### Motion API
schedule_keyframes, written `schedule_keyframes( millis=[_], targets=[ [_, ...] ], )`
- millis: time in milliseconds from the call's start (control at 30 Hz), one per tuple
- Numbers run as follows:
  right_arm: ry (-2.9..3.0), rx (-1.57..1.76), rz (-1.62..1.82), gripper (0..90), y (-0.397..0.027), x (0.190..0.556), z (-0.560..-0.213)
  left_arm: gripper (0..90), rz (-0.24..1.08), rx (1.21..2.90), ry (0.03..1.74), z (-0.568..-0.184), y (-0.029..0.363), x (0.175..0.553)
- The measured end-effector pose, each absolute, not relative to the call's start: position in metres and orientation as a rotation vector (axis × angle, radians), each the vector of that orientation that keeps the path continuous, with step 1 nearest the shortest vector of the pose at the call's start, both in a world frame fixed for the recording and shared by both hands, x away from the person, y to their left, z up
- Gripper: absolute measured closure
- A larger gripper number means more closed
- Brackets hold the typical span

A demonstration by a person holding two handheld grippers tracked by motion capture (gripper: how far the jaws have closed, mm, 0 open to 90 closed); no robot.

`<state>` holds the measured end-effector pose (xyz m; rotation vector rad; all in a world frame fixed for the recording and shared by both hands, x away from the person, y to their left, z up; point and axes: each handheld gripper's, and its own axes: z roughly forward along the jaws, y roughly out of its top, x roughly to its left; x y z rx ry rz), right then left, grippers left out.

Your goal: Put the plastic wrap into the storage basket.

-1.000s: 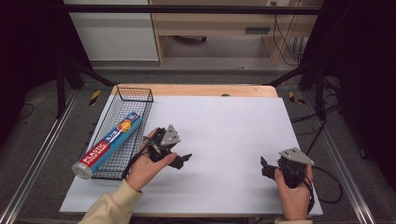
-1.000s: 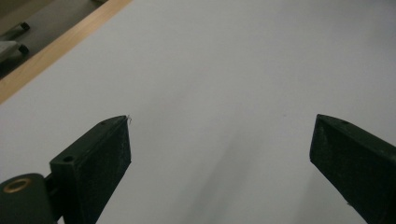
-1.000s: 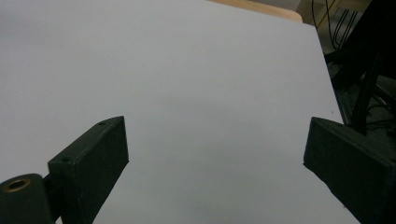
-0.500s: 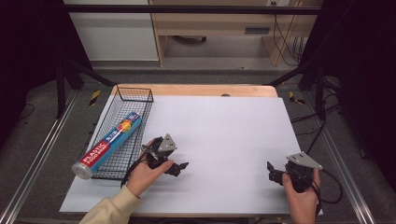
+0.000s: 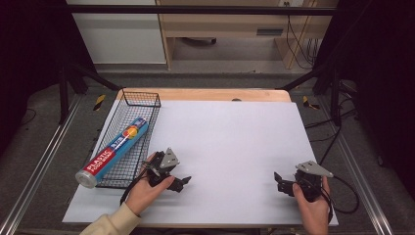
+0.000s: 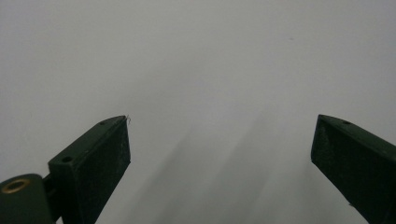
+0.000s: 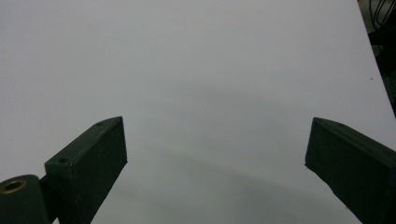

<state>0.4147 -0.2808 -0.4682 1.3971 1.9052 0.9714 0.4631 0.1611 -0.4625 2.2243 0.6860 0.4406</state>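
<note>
Both your grippers rest spread and empty on the white table point(image 5: 230, 147). The left gripper point(image 5: 182, 183) sits just beside the wire basket point(image 5: 142, 100), where the plastic food wrap roll point(image 5: 113, 152) lies, its long axis running away from you and its near end poking past the basket's near rim. The roll lies to that gripper's left; the right gripper point(image 5: 280, 182) is well apart. The roll's near cap is hard to make out.

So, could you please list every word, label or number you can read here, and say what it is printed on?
"PLASTIC" on the red end of the wrap box in the wire basket.
A smaller white line under it: too blurred to read.
Print on the box's blue part: too small to read.
Both grippers: no text.
</note>
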Motion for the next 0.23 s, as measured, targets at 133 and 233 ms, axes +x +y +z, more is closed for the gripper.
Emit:
schedule_keyframes(
  millis=[133,233],
  targets=[
    [1.857,1.336,0.989,5.2,-0.2780,0.4140,-0.4678,4.8,0.470,2.190,0.695,-0.4650,0.1714,0.4568],
    [1.829,1.317,1.018,5.3,-0.2768,0.4149,-0.4680,4.8,0.484,2.152,0.688,-0.4633,0.1739,0.4547]
  ],
)
